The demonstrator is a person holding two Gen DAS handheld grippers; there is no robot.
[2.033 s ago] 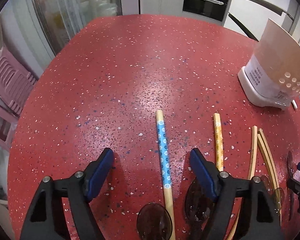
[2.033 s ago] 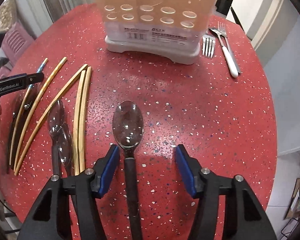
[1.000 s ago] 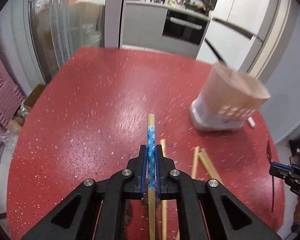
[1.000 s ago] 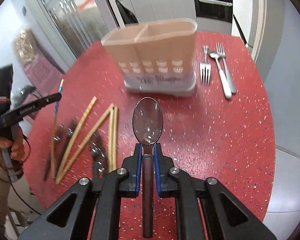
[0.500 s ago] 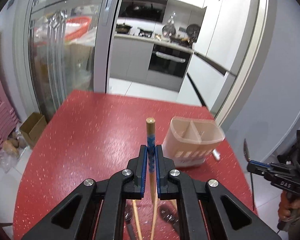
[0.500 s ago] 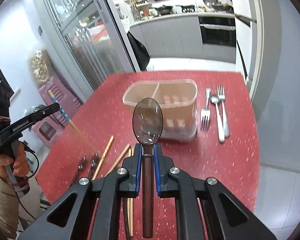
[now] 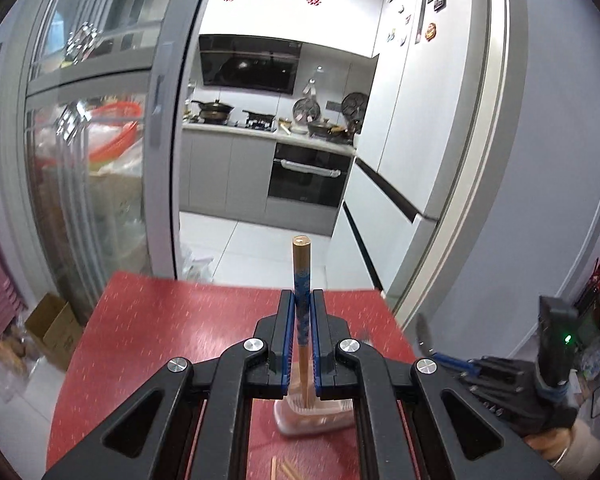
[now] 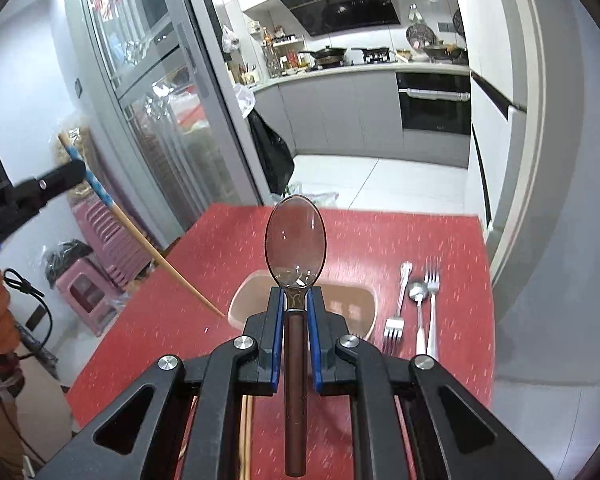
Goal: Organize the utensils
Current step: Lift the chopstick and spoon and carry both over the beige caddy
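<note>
My left gripper (image 7: pixel 301 300) is shut on a blue-patterned chopstick (image 7: pixel 301 276) and holds it upright high above the red table (image 7: pixel 160 320). Its lower tip hangs over the beige utensil holder (image 7: pixel 316 420). My right gripper (image 8: pixel 295 300) is shut on a dark-handled spoon (image 8: pixel 295 240), bowl up, above the holder (image 8: pixel 356 304). In the right wrist view the chopstick (image 8: pixel 140 236) slants down with its tip at the holder's left rim. The left gripper (image 8: pixel 66 174) shows at the far left.
Two forks and a metal spoon (image 8: pixel 418 308) lie right of the holder. Loose wooden chopsticks (image 7: pixel 284 470) lie on the table below my grippers. Pink stools (image 8: pixel 88 292) stand left of the table. The kitchen lies beyond.
Both grippers closed on their utensils, lifted them off the table and tilted them upright. Both have risen and moved in over the holder.
</note>
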